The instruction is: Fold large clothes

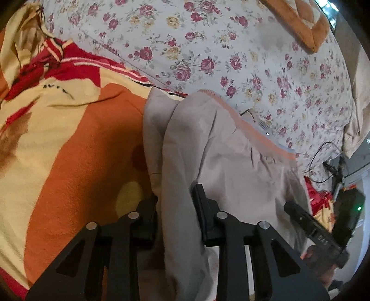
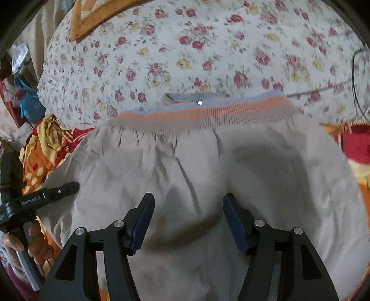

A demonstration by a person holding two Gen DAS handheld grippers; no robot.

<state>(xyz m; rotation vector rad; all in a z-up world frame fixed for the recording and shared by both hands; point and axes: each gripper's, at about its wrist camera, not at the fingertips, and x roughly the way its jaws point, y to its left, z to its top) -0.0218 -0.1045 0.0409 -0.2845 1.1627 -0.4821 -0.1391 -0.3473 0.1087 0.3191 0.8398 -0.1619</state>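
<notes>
Beige trousers (image 2: 180, 176) with a ribbed waistband (image 2: 203, 111) striped orange and blue lie spread on the bed. In the left wrist view a raised fold of the trousers (image 1: 208, 143) runs down between my left gripper's (image 1: 175, 206) pads, which pinch it. My right gripper (image 2: 188, 201) hovers open over the seat of the trousers, its blue pads wide apart with flat cloth below them. One finger (image 2: 67, 188) of the left gripper lies on the trousers' left edge, held by a hand (image 2: 34, 240). The right gripper's finger (image 1: 300, 216) shows at the trousers' right side.
A floral sheet (image 1: 219, 46) covers the bed beyond the waistband. An orange, yellow and red blanket (image 1: 69, 139) lies under and left of the trousers. An orange cushion (image 1: 298, 20) sits at the far corner. Black cables (image 1: 323, 150) trail at the right, clutter (image 2: 25, 97) at the bed's far left.
</notes>
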